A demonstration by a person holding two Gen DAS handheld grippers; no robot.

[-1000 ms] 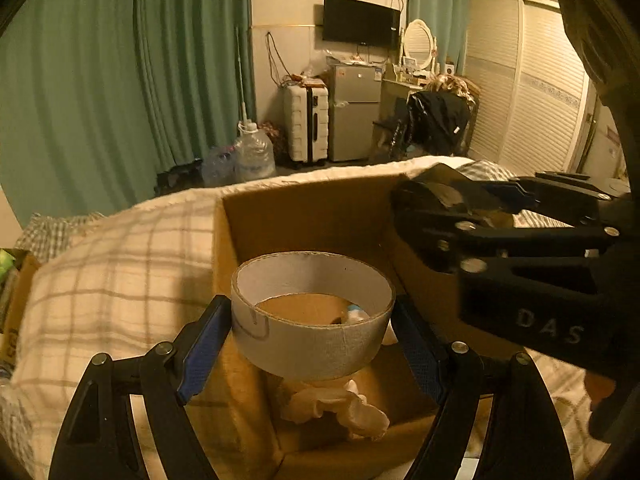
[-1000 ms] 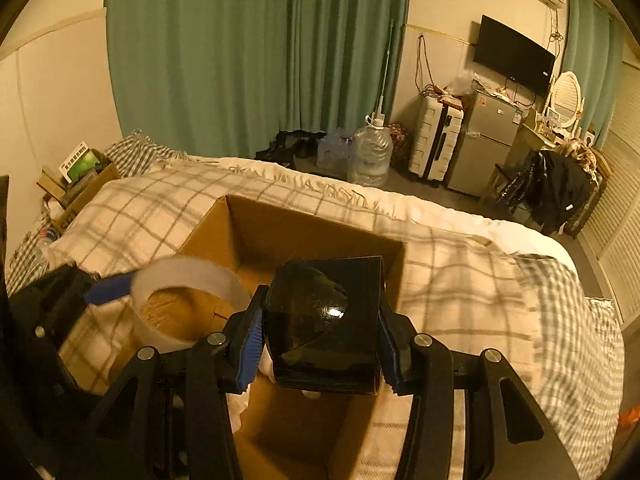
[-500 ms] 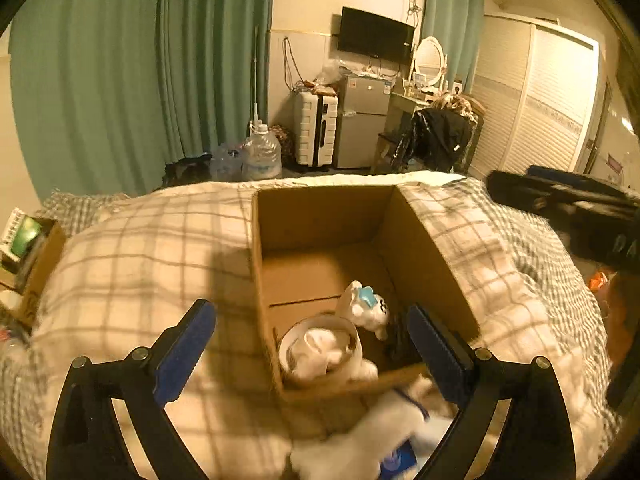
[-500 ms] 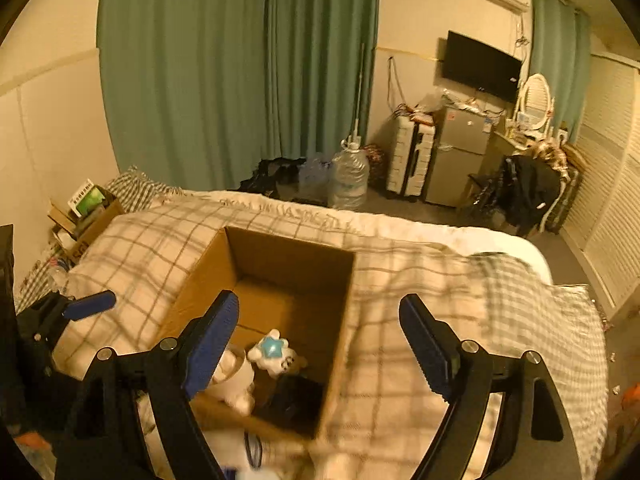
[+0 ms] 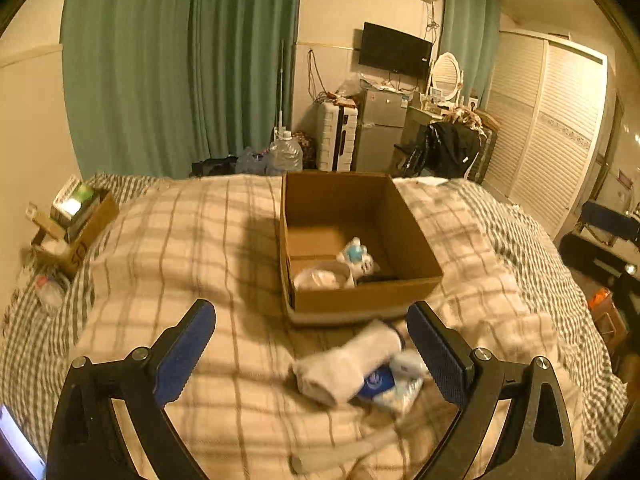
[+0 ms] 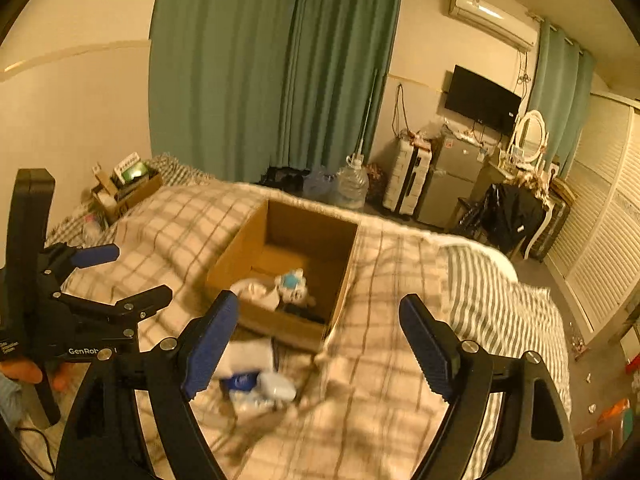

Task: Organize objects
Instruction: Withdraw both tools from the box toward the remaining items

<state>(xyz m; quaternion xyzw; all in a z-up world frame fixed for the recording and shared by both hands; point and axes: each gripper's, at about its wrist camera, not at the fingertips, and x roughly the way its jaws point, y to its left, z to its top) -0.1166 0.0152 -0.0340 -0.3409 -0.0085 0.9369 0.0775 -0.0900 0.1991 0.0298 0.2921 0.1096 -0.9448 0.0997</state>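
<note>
An open cardboard box [image 5: 416,248] [image 6: 228,260] sits on the checked blanket of a bed. Inside lie a roll of tape [image 5: 324,278] [image 6: 256,294], a small white and blue toy [image 5: 356,258] [image 6: 292,284] and a dark object [image 6: 304,312]. In front of the box lie a white sock [image 5: 348,364] [image 6: 246,356], a blue and white packet [image 5: 384,386] [image 6: 242,382] and a white lump [image 6: 278,386]. My left gripper [image 5: 312,354] [image 6: 120,276] is open and holds nothing, back from the box. My right gripper [image 6: 320,348] is open and holds nothing too.
A second cardboard box [image 5: 76,224] [image 6: 124,192] of odds and ends sits at the bed's left. Beyond the bed stand a water jug [image 5: 286,156], a white suitcase [image 5: 338,136], a small fridge [image 5: 382,132] and green curtains. A hand [image 6: 24,372] holds the left gripper.
The left gripper let the tape roll go into the box and the right let the dark object go. Both opened and drew back and up, so the loose items before the box now show.
</note>
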